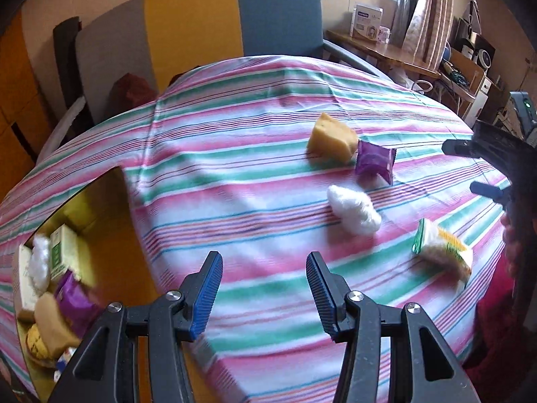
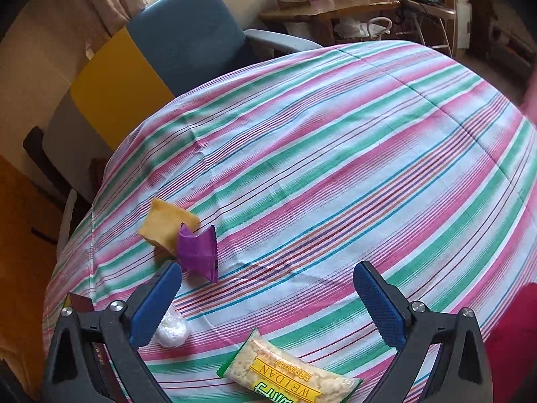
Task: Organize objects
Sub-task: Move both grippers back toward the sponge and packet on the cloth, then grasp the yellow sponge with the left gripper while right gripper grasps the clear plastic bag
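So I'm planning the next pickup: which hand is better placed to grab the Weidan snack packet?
Right. The right tool hangs open directly over the snack packet; the left tool is empty but off beside it.

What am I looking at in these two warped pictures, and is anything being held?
No robot here: a person holds a two-finger tool in each hand, with a wide-angle camera on each looking along its blue-padded jaws. One picture comes from the left gripper, the other from the right gripper. Both stand open and empty over a striped cloth. Loose on it lie a yellow sponge touching a purple packet, a white cotton wad and a snack bar in a clear wrapper. At the left view's edge a yellow box already holds similar items.
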